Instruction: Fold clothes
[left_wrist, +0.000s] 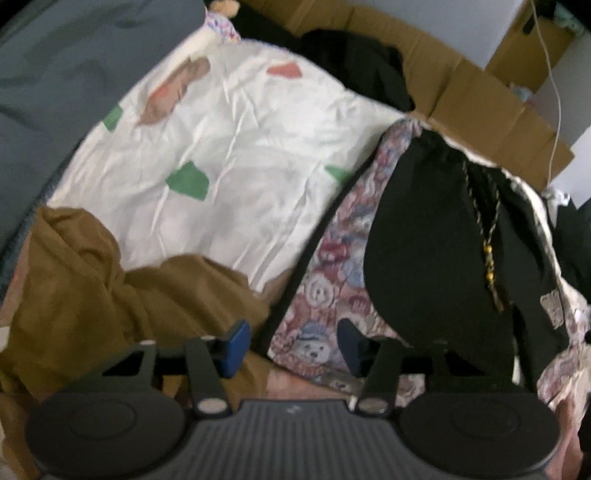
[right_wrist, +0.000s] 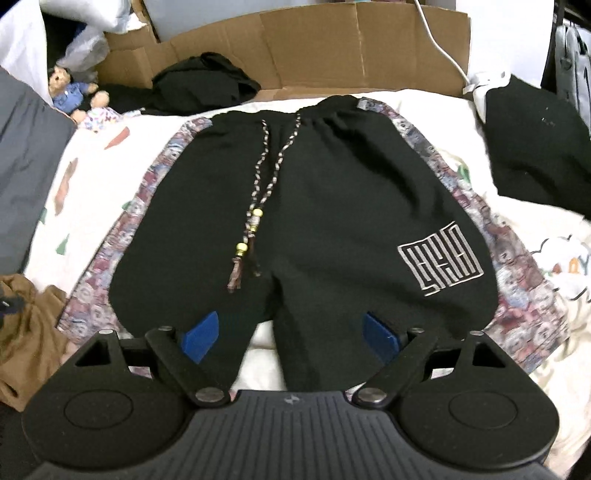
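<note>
My right camera takes in the whole shorts: black, spread flat on the white sheet, waistband toward the cardboard, with a drawstring trailing down the middle, a pale square logo on one leg and a patterned strip down each side. It also shows a dark heap by the cardboard, another dark garment at the right edge, a small teddy at the far left and a brown cloth at the near left.

My left camera sees little of that (only the shorts' one side edge): the bear-print strip beside the black cloth, and far more of the sheet with its green and red patches. The brown cloth fills its lower left corner.

My left claw is about half open. Its blue pads sit either side of the strip's near hem; one pad is over the brown cloth, and I cannot tell whether the pads press on anything. No grip shows.

My right claw is spread wide and holds nothing, with its pads over the legs' near hems and the crotch gap between them.
</note>
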